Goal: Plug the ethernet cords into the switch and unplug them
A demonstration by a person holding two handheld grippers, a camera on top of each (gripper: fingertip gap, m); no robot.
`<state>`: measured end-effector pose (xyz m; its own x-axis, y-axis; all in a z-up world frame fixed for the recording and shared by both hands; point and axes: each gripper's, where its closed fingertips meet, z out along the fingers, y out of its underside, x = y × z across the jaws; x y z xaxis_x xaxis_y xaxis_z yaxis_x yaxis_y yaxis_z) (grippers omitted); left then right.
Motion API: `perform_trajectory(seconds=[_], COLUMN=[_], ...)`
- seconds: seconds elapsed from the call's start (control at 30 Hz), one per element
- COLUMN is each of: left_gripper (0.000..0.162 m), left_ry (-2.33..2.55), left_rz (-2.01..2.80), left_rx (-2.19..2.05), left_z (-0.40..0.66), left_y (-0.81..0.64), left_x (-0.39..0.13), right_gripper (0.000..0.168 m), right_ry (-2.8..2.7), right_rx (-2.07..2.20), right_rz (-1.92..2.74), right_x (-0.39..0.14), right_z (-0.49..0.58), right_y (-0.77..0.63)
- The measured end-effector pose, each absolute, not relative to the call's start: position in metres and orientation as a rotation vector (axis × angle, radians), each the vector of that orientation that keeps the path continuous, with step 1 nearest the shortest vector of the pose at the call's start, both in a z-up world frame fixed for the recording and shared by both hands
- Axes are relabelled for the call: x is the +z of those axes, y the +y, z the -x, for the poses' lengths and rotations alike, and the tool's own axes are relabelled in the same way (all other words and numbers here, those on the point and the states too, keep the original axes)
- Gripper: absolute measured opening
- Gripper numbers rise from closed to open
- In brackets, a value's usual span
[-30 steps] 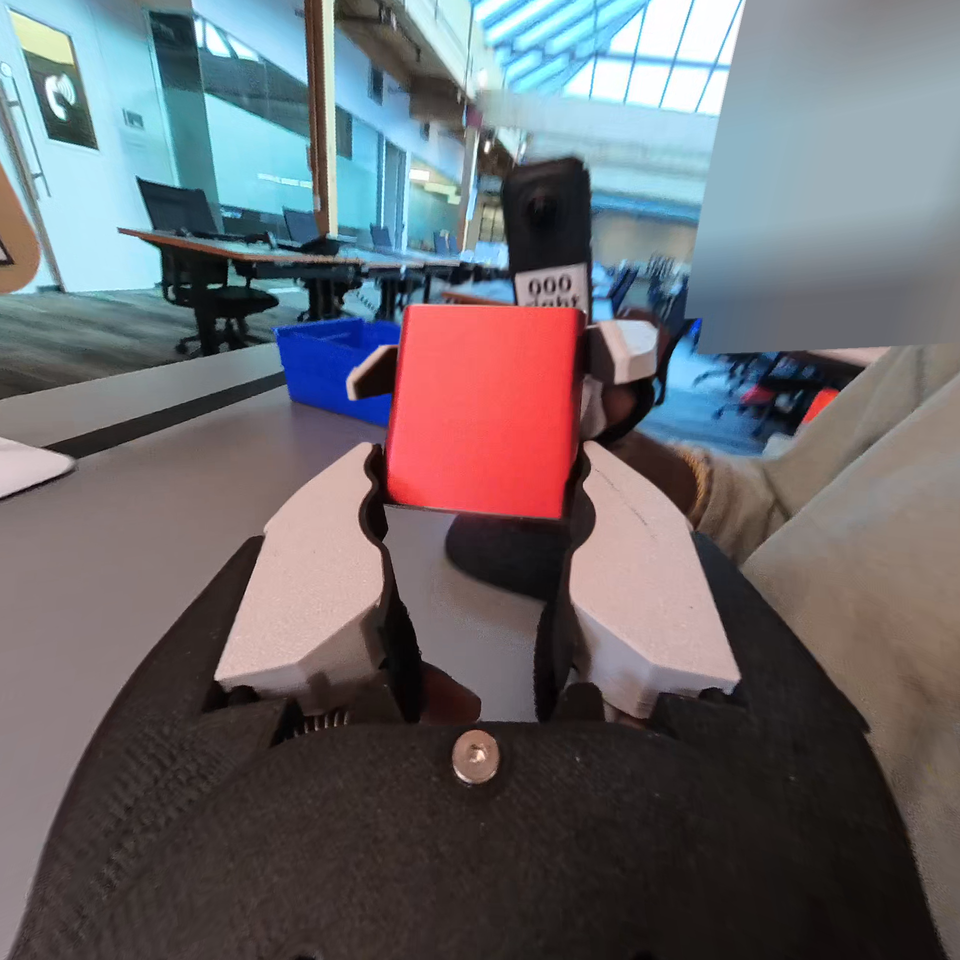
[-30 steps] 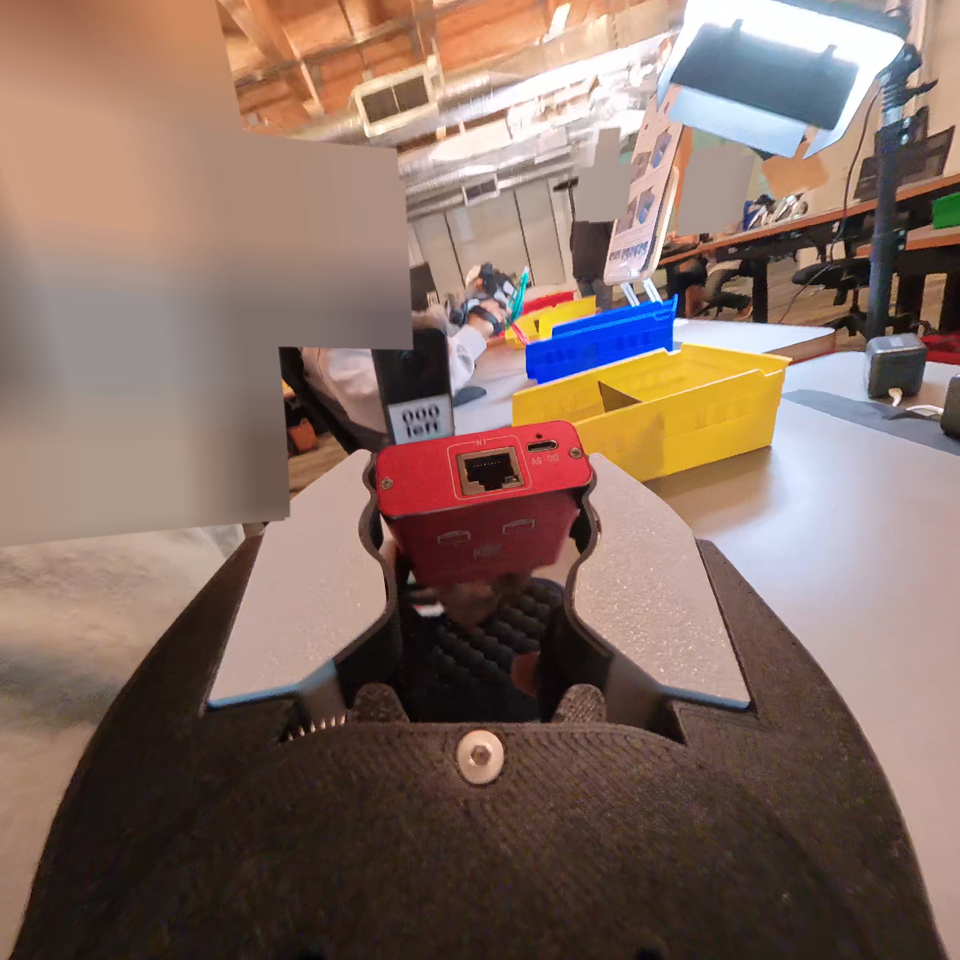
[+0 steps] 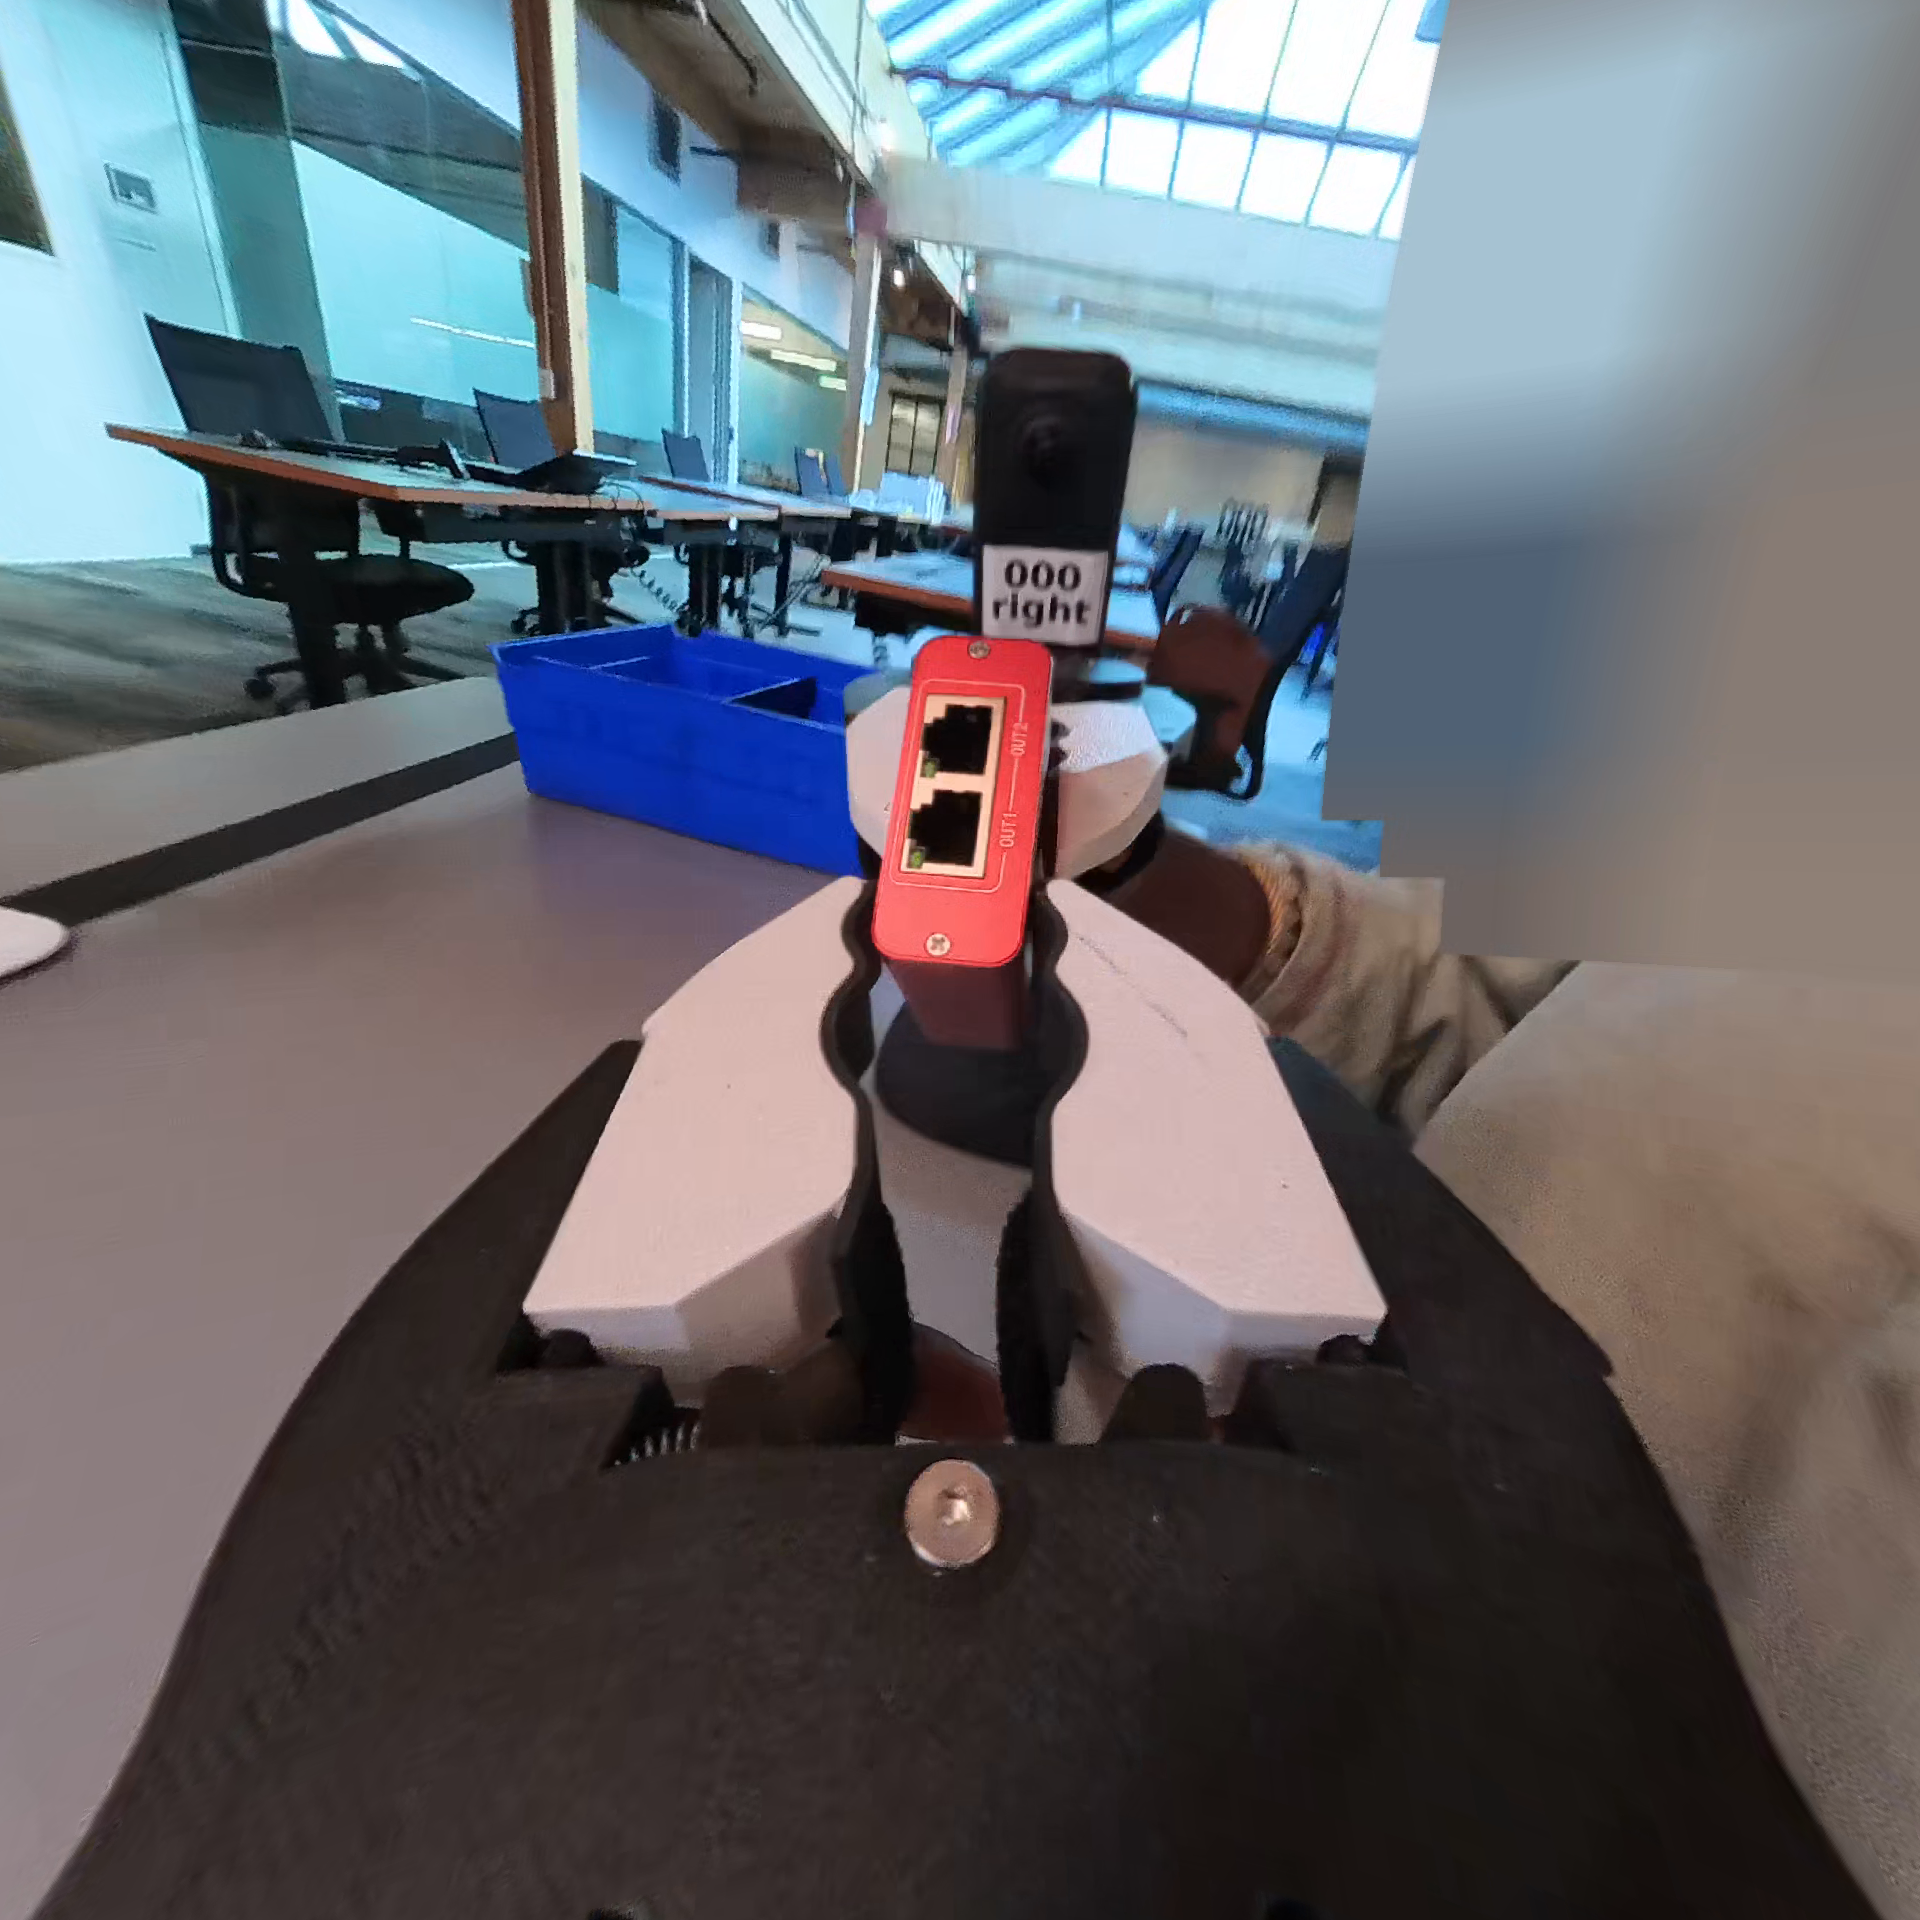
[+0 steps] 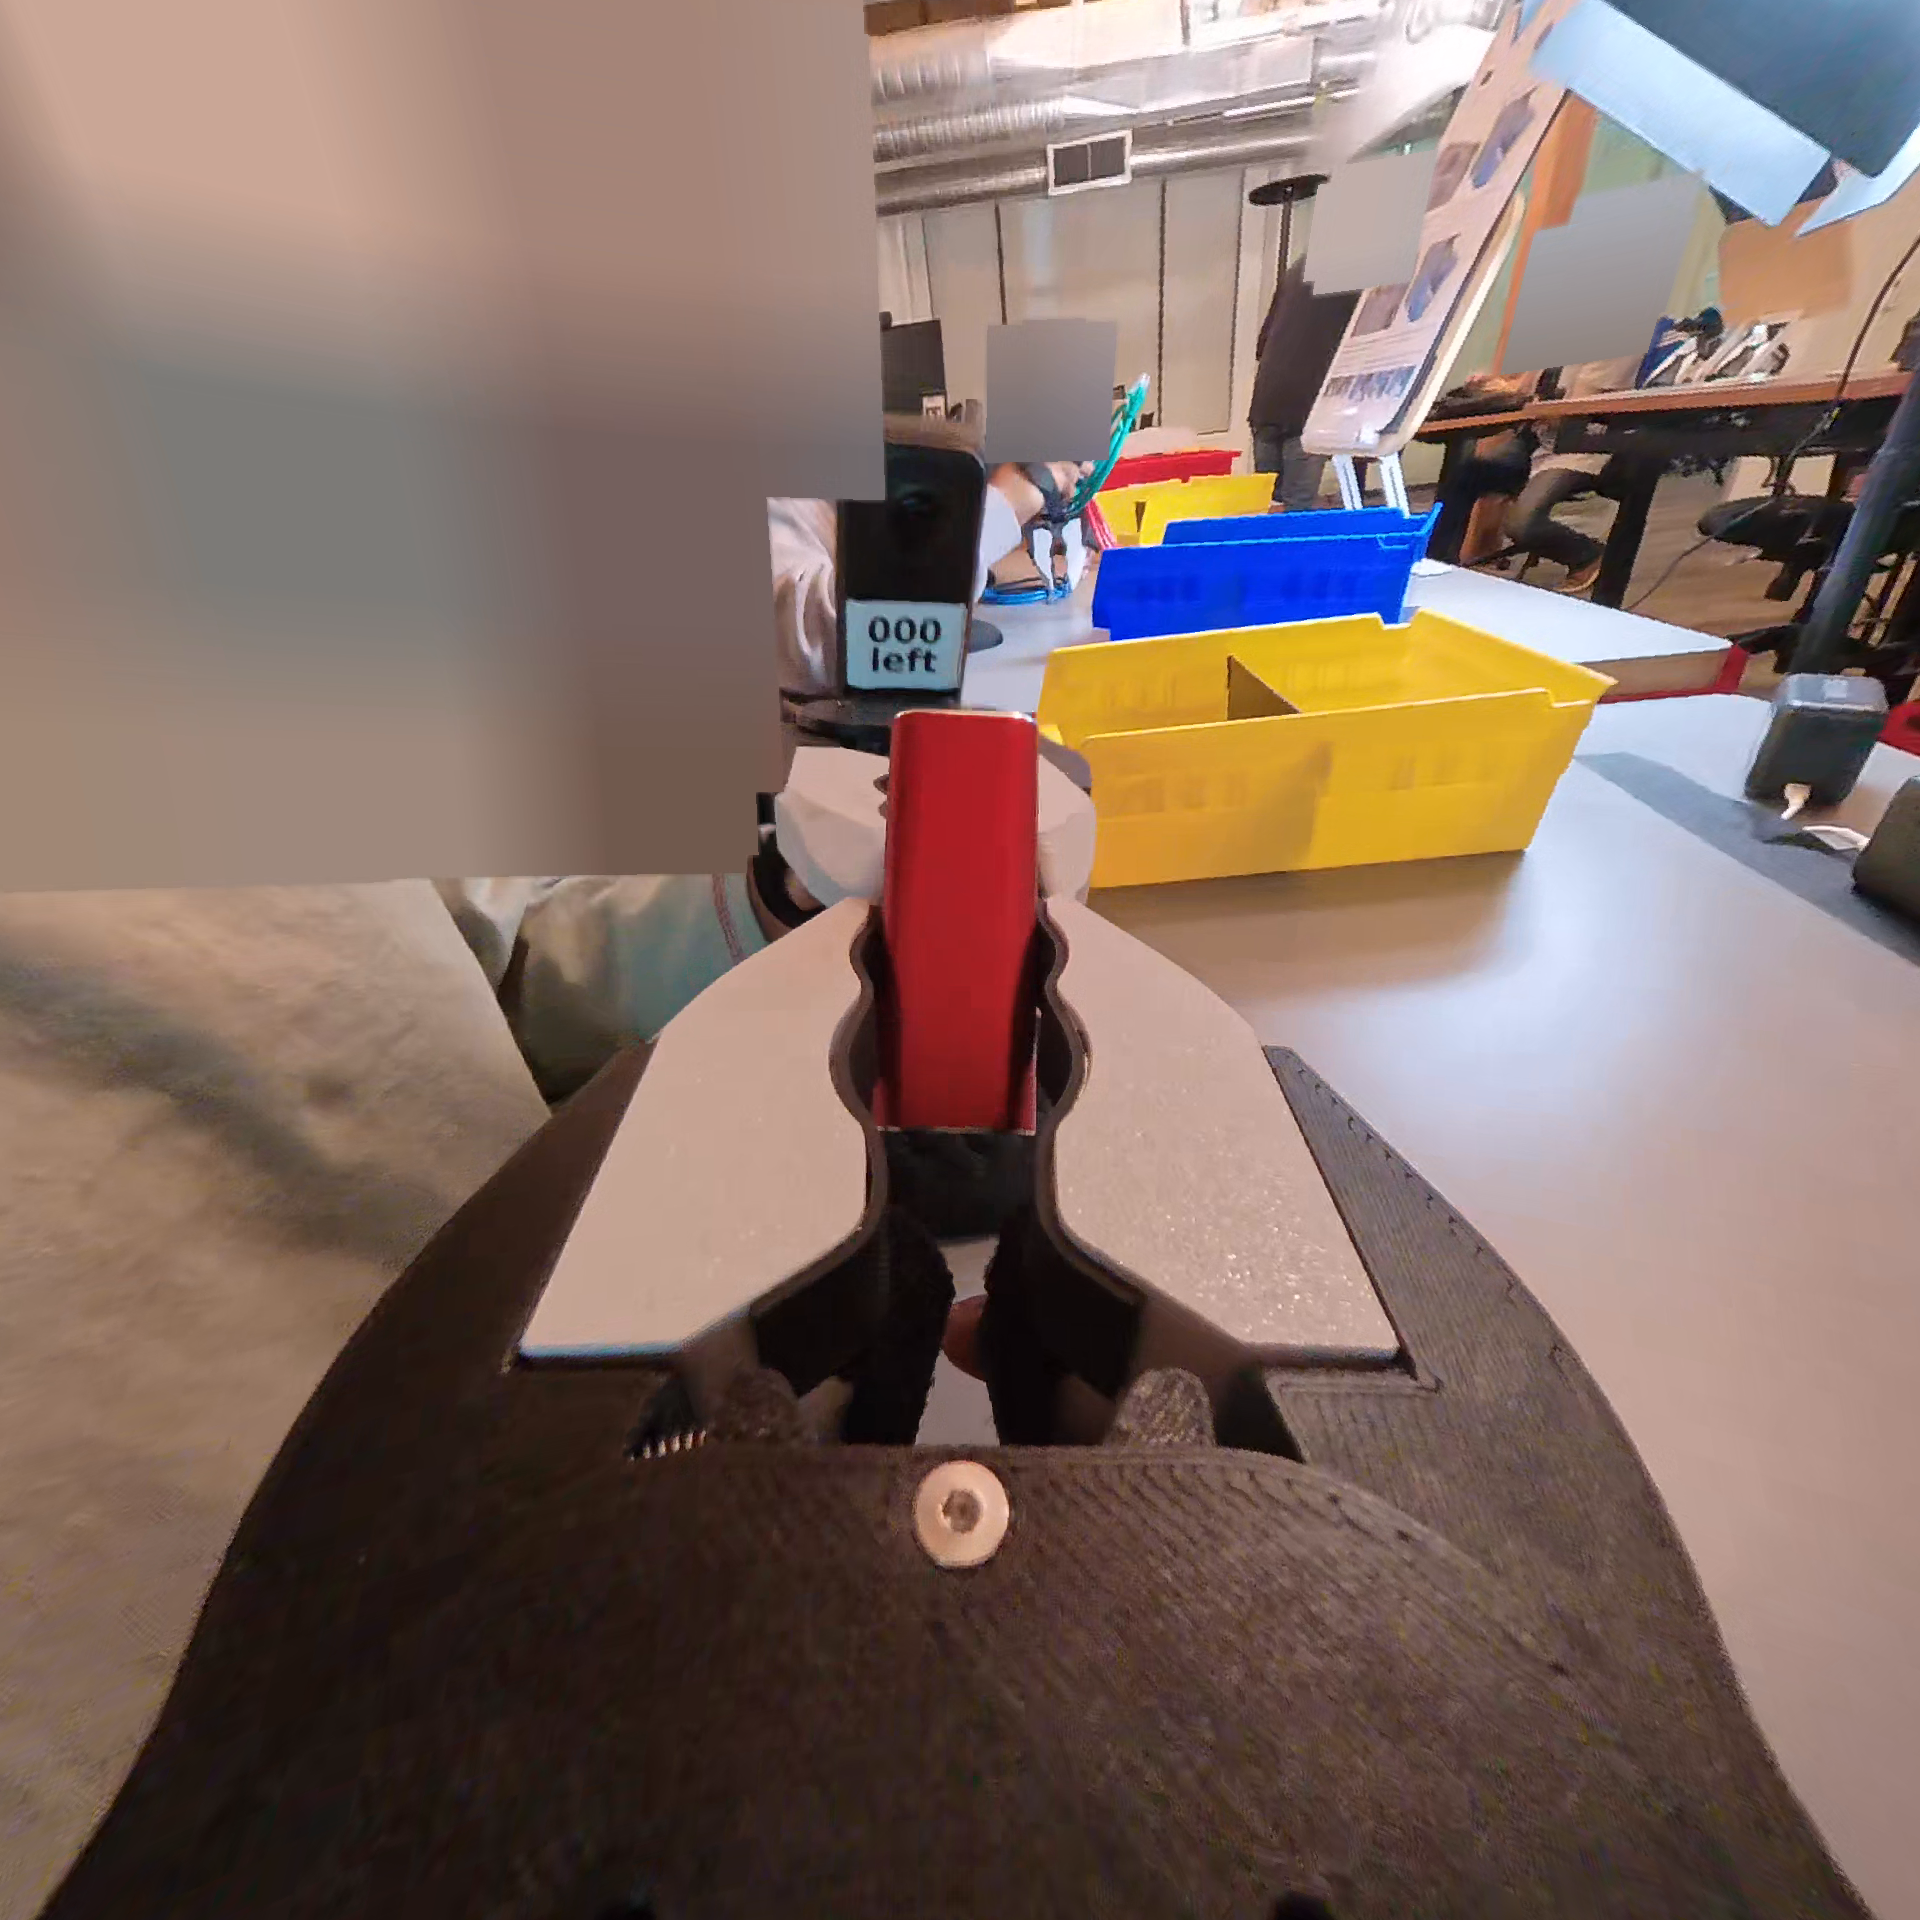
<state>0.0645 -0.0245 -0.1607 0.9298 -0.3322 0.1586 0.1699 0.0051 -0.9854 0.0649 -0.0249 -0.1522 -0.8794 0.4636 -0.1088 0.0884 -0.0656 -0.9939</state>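
A small red switch [image 3: 956,800] is held in the air between my two grippers, which face each other. In the left wrist view its end with two empty ports points at the camera, standing on edge. My left gripper [image 3: 951,925] is shut on that end. My right gripper [image 4: 961,935] is shut on the other end, where the switch [image 4: 961,914] shows only its narrow red side. One finger [image 3: 1107,758] of the right gripper shows behind the switch. No ethernet cord is near the grippers.
The grey table [image 3: 416,1039] lies below. A blue bin [image 3: 665,727] stands behind the switch. In the right wrist view there are a yellow bin [image 4: 1320,769], a blue bin [image 4: 1257,582] and a dark grey box [image 4: 1813,738]. Coloured cables [image 4: 1117,436] hang far back. The person's sleeve [image 3: 1662,1247] is close. Only a small space, under 4 cm, lies between the two pairs of fingers.
The switch has turned from lying flat to standing on edge. Both grippers now hold it across its narrow width with their jaws closer together. The two-port end now faces the left camera.
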Motion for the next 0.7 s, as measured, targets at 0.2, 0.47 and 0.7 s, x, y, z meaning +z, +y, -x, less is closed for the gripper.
perform_trajectory(seconds=[0.2, 0.47, 0.7], left_gripper=[0.026, 0.026, 0.027], left_ry=[0.382, 0.619, 0.673], left_rz=[1.695, 1.903, 2.021], left_rx=[-0.194, -0.176, -0.198], left_z=[-0.067, -0.059, -0.055], left_y=[-0.022, -0.015, -0.008], left_x=[-0.178, -0.217, -0.256], right_gripper=[0.029, 0.028, 0.027], right_ry=[-2.145, -2.195, -2.272], right_rx=[1.708, 1.356, 1.163], right_rz=[0.615, 0.709, 0.813], right_x=[-0.188, -0.22, -0.263], right_z=[-0.068, -0.061, -0.06], right_y=[-0.02, -0.01, 0.0])
